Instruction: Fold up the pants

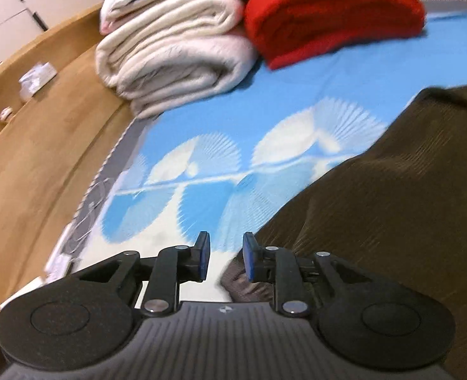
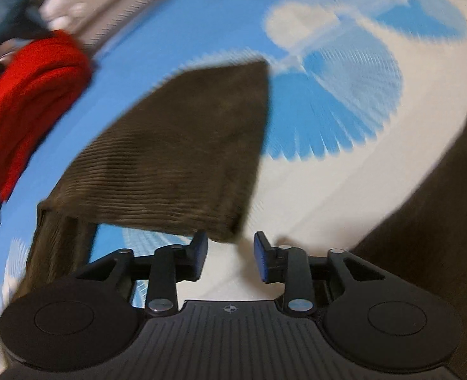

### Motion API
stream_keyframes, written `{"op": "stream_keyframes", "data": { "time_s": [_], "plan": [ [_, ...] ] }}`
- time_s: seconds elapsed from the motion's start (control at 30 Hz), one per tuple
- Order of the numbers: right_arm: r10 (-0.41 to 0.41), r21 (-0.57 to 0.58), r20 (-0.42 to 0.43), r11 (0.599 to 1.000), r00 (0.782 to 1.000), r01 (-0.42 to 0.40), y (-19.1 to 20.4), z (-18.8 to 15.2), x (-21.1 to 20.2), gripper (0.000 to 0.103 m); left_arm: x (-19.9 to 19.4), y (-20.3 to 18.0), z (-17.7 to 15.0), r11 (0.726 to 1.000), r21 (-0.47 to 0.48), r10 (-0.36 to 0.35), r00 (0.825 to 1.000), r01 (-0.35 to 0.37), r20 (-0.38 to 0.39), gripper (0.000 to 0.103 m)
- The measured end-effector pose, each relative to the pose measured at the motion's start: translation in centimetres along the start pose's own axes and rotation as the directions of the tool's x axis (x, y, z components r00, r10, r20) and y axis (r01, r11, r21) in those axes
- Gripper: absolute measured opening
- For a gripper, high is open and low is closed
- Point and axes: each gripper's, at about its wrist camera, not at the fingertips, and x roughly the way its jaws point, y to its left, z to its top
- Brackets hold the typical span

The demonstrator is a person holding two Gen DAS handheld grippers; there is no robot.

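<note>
Dark brown corduroy pants [image 1: 375, 205] lie on a blue bedsheet [image 1: 296, 101] with white fan patterns. My left gripper [image 1: 226, 240] hangs low over the sheet at the pants' left edge; its blue-padded jaws stand apart with nothing between them, and a fold of brown cloth lies under the right finger. In the right wrist view a folded flap of the pants [image 2: 176, 152] lies ahead, its near corner just above the gap of my right gripper [image 2: 230, 240]. Those jaws stand apart and hold nothing. More brown cloth [image 2: 439, 205] fills the right side.
A folded cream blanket [image 1: 170, 63] and a folded red blanket [image 1: 328, 9] are stacked at the far end of the bed; the red blanket [image 2: 27, 95] also shows at left. A wooden bed surround [image 1: 43, 142] with small items [image 1: 37, 79] runs along the left.
</note>
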Motion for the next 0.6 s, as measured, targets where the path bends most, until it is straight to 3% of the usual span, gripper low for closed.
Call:
{"op": "stream_keyframes", "data": {
  "time_s": [0.13,0.23,0.3,0.33,0.37,0.5,0.6],
  "plan": [
    [0.014,0.085,-0.054,0.996,0.998,-0.010,-0.3,-0.2,2.9,0.040,-0.5,-2.5,1.1,0.996,0.035,-0.086,0.996,0.086,0.014,0.027],
    [0.039,0.078,-0.016,0.996,0.999,-0.038,0.8,-0.1,3.2,0.044,-0.4,-5.1,1.5,0.990,0.070,-0.123,0.992,0.122,0.017,0.027],
    [0.048,0.080,0.003,0.996,0.999,-0.048,1.2,0.1,3.6,0.042,-1.4,-7.6,1.6,0.977,0.079,-0.198,0.980,0.196,0.022,0.027],
    [0.029,0.074,0.013,0.997,0.999,-0.030,1.3,0.1,3.7,0.031,-1.6,-8.5,1.8,0.962,0.068,-0.267,0.963,0.265,0.022,0.027],
    [0.004,0.061,0.023,0.998,1.000,-0.006,1.5,-0.1,3.7,0.027,-2.2,-9.6,2.1,0.940,0.049,-0.338,0.941,0.337,0.022,0.027],
    [0.009,0.054,0.111,0.998,0.994,-0.015,1.7,-0.3,1.9,0.022,-2.3,-14.3,2.5,0.824,0.043,-0.566,0.825,0.565,0.006,0.027],
    [0.068,0.035,0.206,0.996,0.976,-0.077,1.9,0.2,-0.8,0.022,-2.3,-18.8,2.4,0.791,0.126,-0.605,0.796,0.599,0.020,0.029]
  ]
}}
